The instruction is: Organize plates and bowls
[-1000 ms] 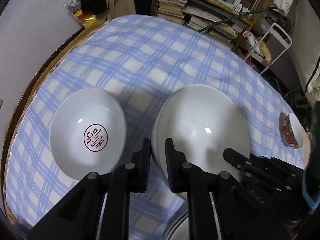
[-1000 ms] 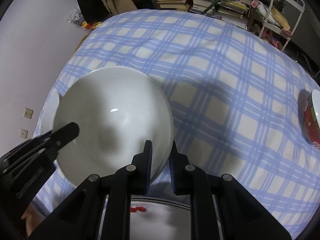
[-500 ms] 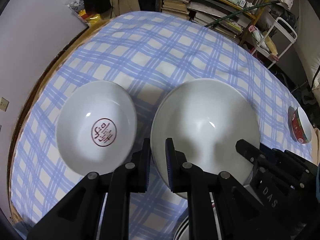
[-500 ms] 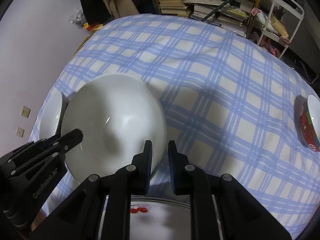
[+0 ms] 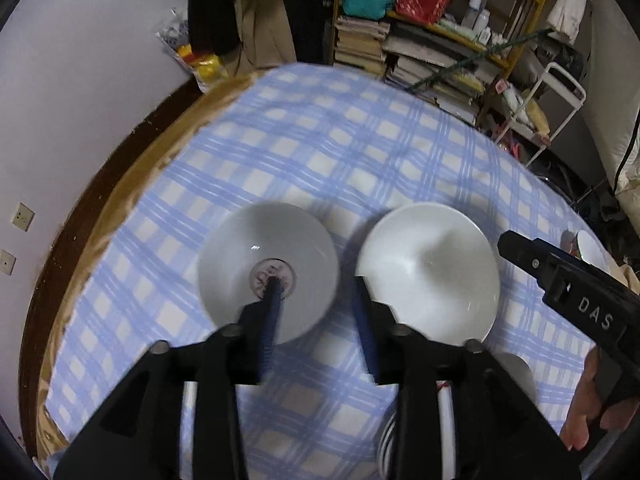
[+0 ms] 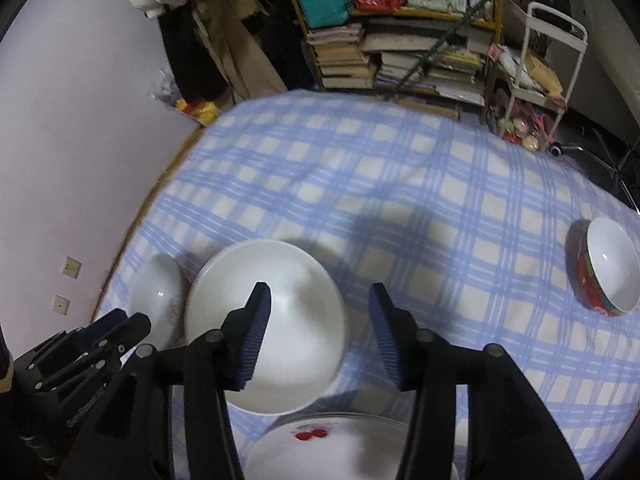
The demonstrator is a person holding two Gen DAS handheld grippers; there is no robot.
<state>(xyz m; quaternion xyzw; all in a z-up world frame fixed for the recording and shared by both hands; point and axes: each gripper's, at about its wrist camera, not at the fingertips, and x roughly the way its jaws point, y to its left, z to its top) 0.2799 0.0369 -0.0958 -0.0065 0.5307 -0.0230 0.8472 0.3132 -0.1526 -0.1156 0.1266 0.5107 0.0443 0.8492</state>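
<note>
A plain white bowl point(image 5: 428, 268) point(image 6: 280, 332) rests on the blue checked tablecloth point(image 5: 360, 152). To its left stands a white bowl with a red seal point(image 5: 256, 248) point(image 6: 160, 296). My left gripper point(image 5: 316, 304) hovers above the gap between the two bowls, its jaws opening and holding nothing. My right gripper point(image 6: 319, 300) hangs over the plain bowl's right rim, jaws likewise opening, pads clear of it. Each gripper shows in the other's view, the right one point(image 5: 560, 276) and the left one point(image 6: 100, 340).
A red patterned bowl point(image 6: 604, 268) point(image 5: 588, 244) sits at the table's right side. A white plate with a cherry print point(image 6: 320, 436) lies near the front edge under the grippers. Shelves of books point(image 6: 400, 52) and a white cart point(image 6: 536, 68) stand beyond the table.
Both grippers were shut on the plain white bowl's rim; both have let go, opened and risen. The bowl now sits on the cloth beside the seal bowl.
</note>
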